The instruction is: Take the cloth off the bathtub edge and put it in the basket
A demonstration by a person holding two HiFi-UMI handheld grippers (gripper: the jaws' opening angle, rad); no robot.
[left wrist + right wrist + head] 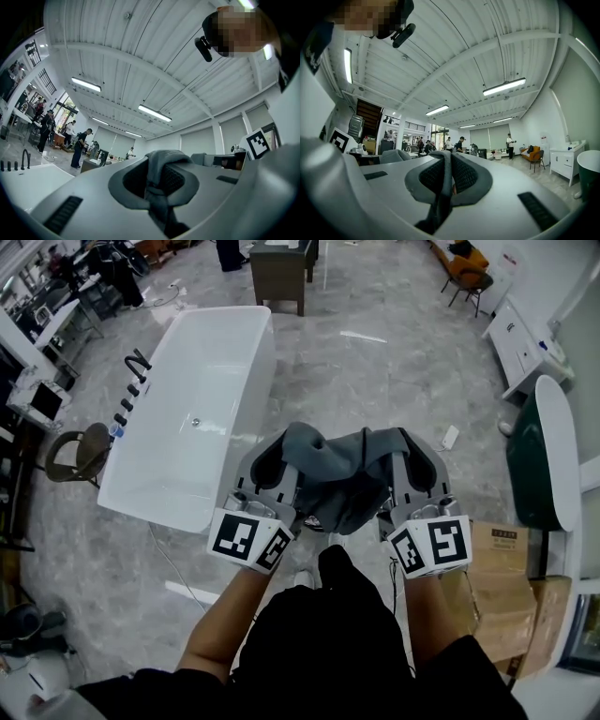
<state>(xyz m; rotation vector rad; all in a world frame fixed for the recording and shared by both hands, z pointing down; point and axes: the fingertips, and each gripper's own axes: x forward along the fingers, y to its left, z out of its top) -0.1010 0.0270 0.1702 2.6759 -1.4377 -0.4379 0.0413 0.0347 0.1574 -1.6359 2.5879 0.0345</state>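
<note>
While fingers of left gripper (pixel 281 454) and right gripper (pixel 403 454) clamp it, grey cloth (pixel 347 474), crumpled, sagging between them.

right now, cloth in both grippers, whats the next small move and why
Probably keep both grips shut and turn to look for the basket: the left gripper and right gripper each pinch the grey cloth, it hangs clear of the bathtub, and no view shows a basket.

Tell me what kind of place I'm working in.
Probably a big workshop or test hall, not a home: a freestanding bathtub on open floor, strip lights under a beamed ceiling, people standing about.
</note>
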